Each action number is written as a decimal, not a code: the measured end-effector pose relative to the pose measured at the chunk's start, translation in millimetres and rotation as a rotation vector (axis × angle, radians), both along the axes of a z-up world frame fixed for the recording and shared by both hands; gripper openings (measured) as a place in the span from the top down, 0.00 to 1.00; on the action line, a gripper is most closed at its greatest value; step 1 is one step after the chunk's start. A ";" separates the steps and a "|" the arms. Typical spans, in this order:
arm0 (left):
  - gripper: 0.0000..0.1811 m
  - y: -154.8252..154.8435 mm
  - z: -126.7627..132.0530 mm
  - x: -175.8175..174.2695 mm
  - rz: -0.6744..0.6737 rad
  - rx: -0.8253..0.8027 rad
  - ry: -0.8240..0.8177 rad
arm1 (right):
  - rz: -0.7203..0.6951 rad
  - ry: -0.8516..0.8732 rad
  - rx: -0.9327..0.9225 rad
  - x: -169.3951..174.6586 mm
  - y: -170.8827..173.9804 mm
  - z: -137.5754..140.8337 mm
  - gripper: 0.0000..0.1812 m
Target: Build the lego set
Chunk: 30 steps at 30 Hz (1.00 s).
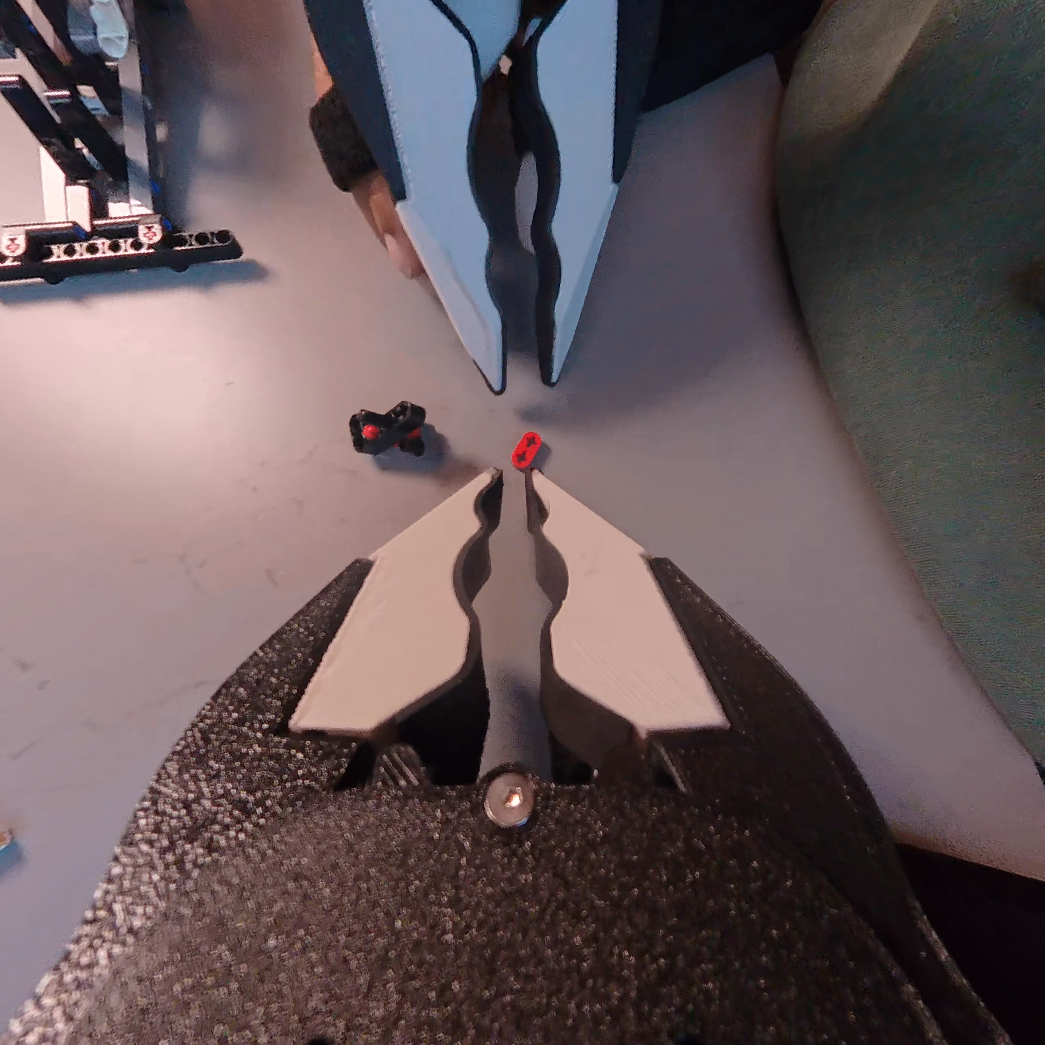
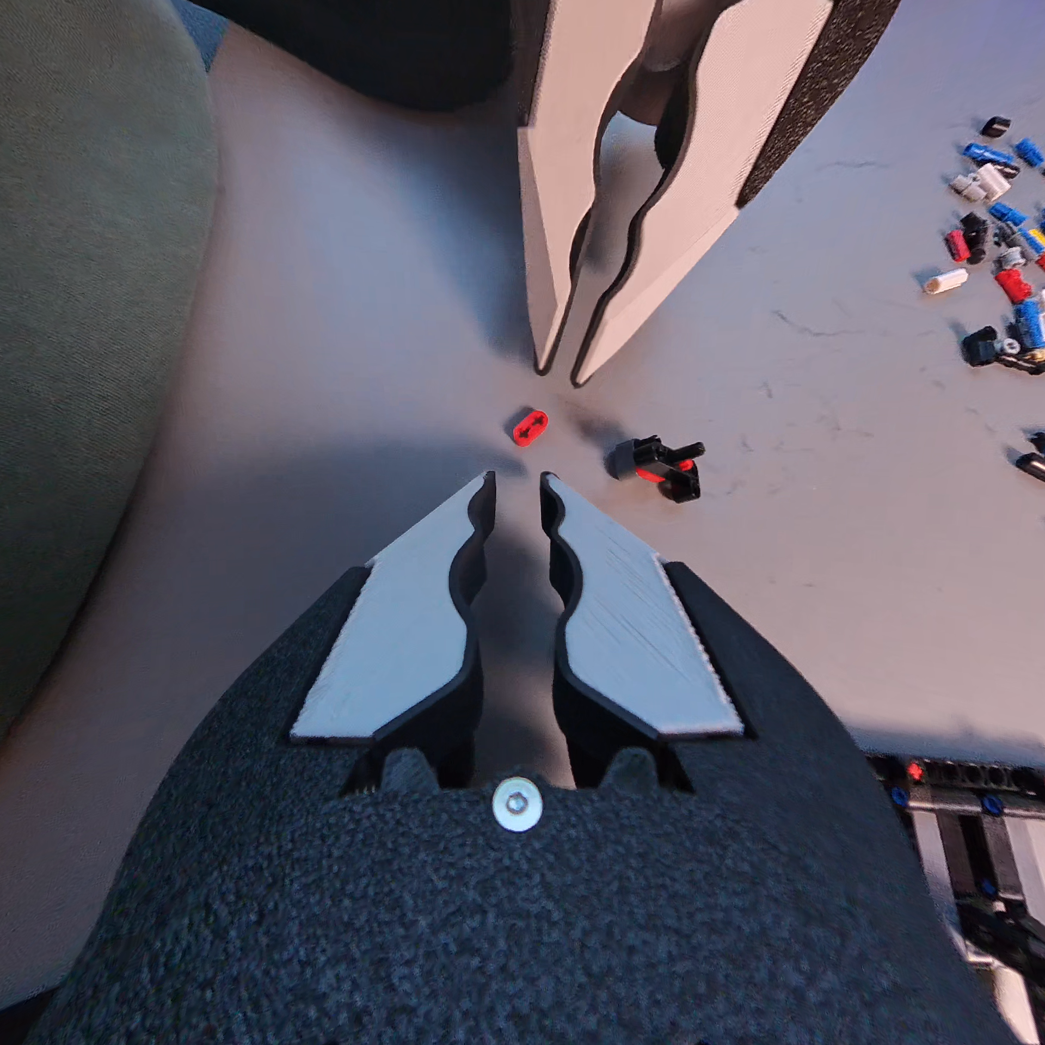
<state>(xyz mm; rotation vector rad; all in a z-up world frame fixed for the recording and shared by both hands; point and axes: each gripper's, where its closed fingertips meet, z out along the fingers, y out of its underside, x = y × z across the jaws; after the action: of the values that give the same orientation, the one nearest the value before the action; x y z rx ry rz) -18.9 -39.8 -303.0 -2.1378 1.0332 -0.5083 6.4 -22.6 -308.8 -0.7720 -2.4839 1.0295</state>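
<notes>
Both grippers, left gripper and right gripper, hang open and empty over the little red piece, so most building is left.

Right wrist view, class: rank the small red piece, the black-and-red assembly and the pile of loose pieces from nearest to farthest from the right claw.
From the right claw:
1. Small red piece, just ahead of the tips.
2. Black-and-red assembly, off to the right.
3. Pile of loose pieces, far right by the frame's edge.

Black beam assembly: blurred, cut off at left edge. Loose small parts: cropped at right edge, shapes indistinct.
</notes>
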 end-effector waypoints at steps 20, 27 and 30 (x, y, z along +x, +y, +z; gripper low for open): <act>0.95 3.2 -7.9 -1.4 0.020 -0.001 0.058 | -0.059 0.002 0.037 -12.5 -2.0 -0.9 0.94; 0.93 3.0 -6.1 -15.8 0.061 -0.008 0.057 | -0.063 -0.015 0.045 -24.2 -5.4 -3.5 0.88; 0.93 4.2 -6.7 -22.3 0.086 -0.014 0.052 | -0.044 -0.050 0.055 -25.3 -5.5 -5.0 0.89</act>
<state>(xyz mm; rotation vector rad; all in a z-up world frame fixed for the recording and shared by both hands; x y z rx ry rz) -41.2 -35.5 -309.7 -2.2074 0.9642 -0.4216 -18.9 -28.1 -313.9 -0.8410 -2.5149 0.9332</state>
